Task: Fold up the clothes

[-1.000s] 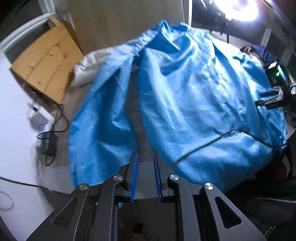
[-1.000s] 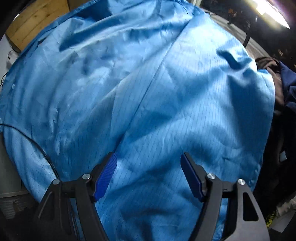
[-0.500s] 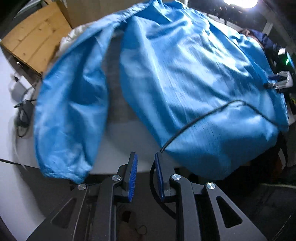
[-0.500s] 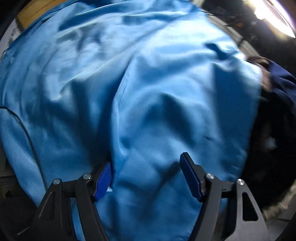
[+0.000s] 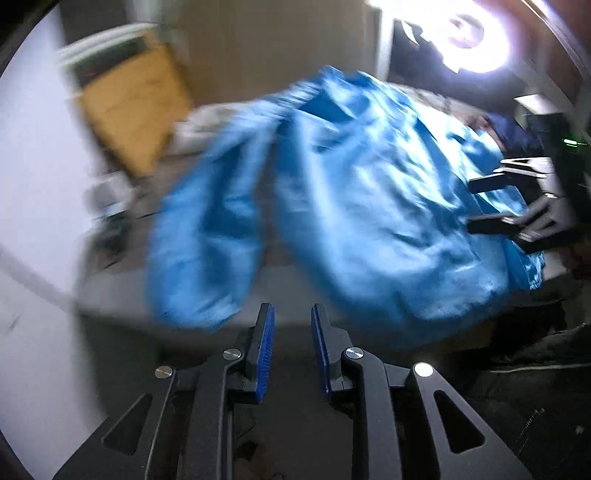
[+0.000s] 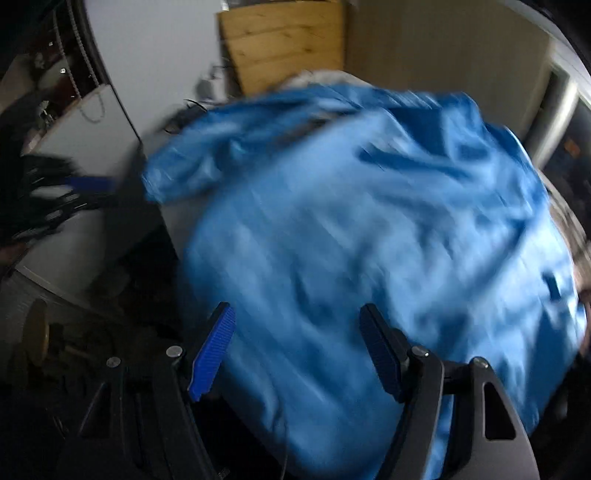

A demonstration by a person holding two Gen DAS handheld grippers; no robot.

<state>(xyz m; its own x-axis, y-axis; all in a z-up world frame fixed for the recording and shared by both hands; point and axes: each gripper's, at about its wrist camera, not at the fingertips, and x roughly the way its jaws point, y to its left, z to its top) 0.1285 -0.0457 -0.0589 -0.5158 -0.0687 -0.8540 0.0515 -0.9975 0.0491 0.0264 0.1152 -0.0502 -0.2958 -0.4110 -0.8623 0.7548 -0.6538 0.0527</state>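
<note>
Both my views were smeared by motion blur. The blue garment read only as streaks, its seams and hem lost, and its lower edge ran behind the right gripper at the frame's bottom. The lamp at upper right burned out white. Dark clutter at left stayed unreadable.

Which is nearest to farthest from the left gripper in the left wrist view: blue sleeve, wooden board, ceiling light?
From the left gripper:
1. blue sleeve, just ahead, left of the fingers.
2. wooden board, upper left, leaning by the wall.
3. ceiling light, top right, beyond the garment.
</note>
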